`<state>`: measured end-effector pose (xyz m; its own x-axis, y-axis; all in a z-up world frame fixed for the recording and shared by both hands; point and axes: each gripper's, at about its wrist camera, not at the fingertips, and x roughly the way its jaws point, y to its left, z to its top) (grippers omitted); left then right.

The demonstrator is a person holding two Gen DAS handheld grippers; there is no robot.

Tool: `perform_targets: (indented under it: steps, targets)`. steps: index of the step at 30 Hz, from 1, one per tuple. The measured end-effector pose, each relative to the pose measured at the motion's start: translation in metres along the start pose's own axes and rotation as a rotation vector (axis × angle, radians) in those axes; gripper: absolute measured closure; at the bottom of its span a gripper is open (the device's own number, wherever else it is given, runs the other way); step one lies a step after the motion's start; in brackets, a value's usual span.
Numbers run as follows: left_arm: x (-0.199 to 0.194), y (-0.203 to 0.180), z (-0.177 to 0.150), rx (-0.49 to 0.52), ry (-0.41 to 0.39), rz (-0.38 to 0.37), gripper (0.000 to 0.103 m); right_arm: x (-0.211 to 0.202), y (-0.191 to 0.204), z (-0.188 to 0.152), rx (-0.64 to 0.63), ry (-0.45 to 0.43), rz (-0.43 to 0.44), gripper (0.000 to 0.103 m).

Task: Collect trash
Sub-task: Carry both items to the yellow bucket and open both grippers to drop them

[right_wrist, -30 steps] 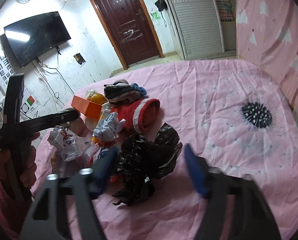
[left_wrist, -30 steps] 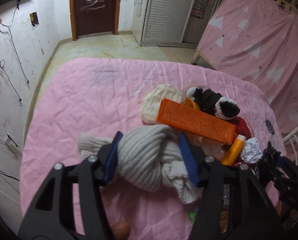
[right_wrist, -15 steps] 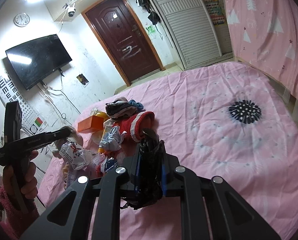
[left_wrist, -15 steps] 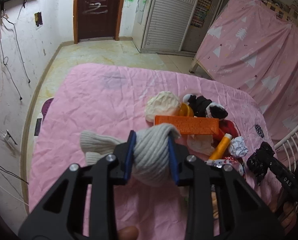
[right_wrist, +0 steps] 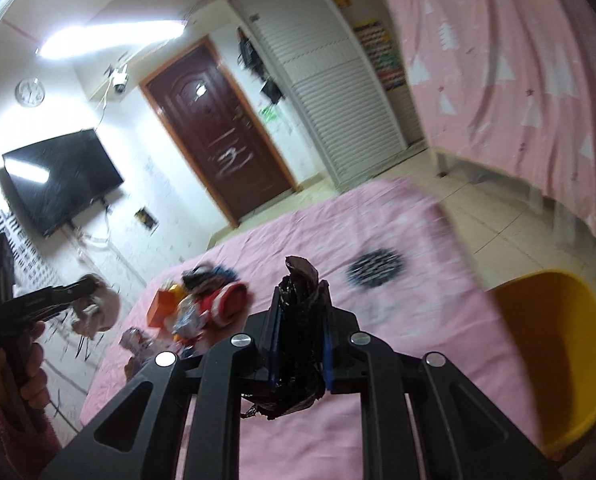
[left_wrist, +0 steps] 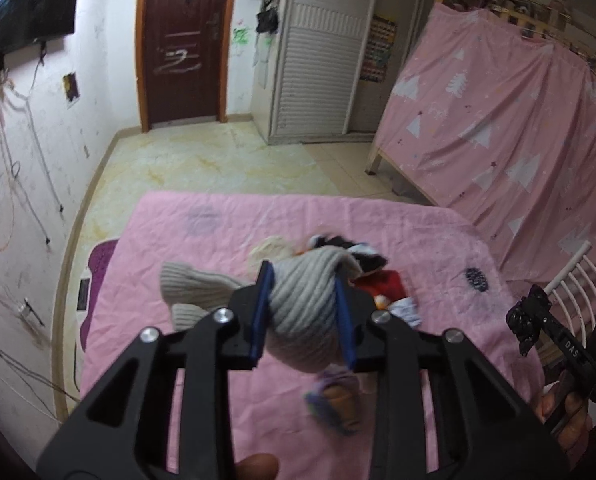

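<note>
My left gripper (left_wrist: pixel 304 312) is shut on a grey knitted garment (left_wrist: pixel 306 316) and holds it lifted above the pink bed (left_wrist: pixel 170 264). My right gripper (right_wrist: pixel 300 336) is shut on a crumpled black plastic bag (right_wrist: pixel 300 320), raised above the bed (right_wrist: pixel 398 320). It also shows at the right in the left wrist view (left_wrist: pixel 526 320). The left gripper with the grey garment shows at the far left of the right wrist view (right_wrist: pixel 98 304). A pile of litter and clothes (right_wrist: pixel 202 304) lies on the bed, with an orange box (right_wrist: pixel 158 306) in it.
A yellow bin (right_wrist: pixel 554 360) stands at the right, beside the bed. A dark door (left_wrist: pixel 182 40), a white wardrobe (left_wrist: pixel 314 60) and a pink curtain (left_wrist: pixel 498 128) are beyond the tiled floor. A white rail (left_wrist: pixel 574 280) is at the bed's right edge.
Both grippers closed on their loads and rose from the bed: the left lifted the grey garment, the right took the black bag and swung right, bringing the yellow bin into view.
</note>
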<state>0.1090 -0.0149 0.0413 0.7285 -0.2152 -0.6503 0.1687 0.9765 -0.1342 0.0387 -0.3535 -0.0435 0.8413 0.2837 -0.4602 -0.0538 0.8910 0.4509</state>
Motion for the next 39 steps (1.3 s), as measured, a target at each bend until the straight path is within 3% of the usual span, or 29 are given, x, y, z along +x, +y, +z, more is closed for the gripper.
perform_targets:
  steps: [9, 13, 18, 25, 32, 35, 37, 38, 39]
  targets:
    - [-0.003, -0.135, 0.015, 0.181, -0.007, -0.147, 0.076, -0.07, -0.083, 0.011, 0.068, -0.148, -0.184, 0.093]
    - [0.009, -0.196, 0.014, 0.232, 0.025, -0.232, 0.076, -0.087, -0.124, 0.014, 0.126, -0.167, -0.211, 0.093]
    - [0.035, -0.273, 0.004, 0.277, 0.093, -0.311, 0.075, -0.087, -0.161, 0.01, 0.205, -0.147, -0.21, 0.093]
    - [0.084, -0.35, -0.013, 0.327, 0.174, -0.338, 0.074, -0.07, -0.195, -0.001, 0.269, -0.087, -0.204, 0.093]
    - [0.111, -0.375, -0.017, 0.323, 0.216, -0.32, 0.045, -0.064, -0.215, -0.007, 0.322, -0.066, -0.23, 0.088]
    - [0.11, -0.374, -0.02, 0.323, 0.214, -0.315, 0.045, -0.064, -0.216, -0.008, 0.326, -0.069, -0.242, 0.072]
    - [0.106, -0.369, -0.022, 0.319, 0.213, -0.308, 0.045, -0.063, -0.215, -0.008, 0.325, -0.074, -0.239, 0.051]
    - [0.104, -0.365, -0.022, 0.314, 0.211, -0.307, 0.043, -0.064, -0.214, -0.008, 0.326, -0.076, -0.234, 0.041]
    - [0.1, -0.361, -0.021, 0.306, 0.207, -0.307, 0.036, -0.063, -0.213, -0.008, 0.324, -0.079, -0.228, 0.039]
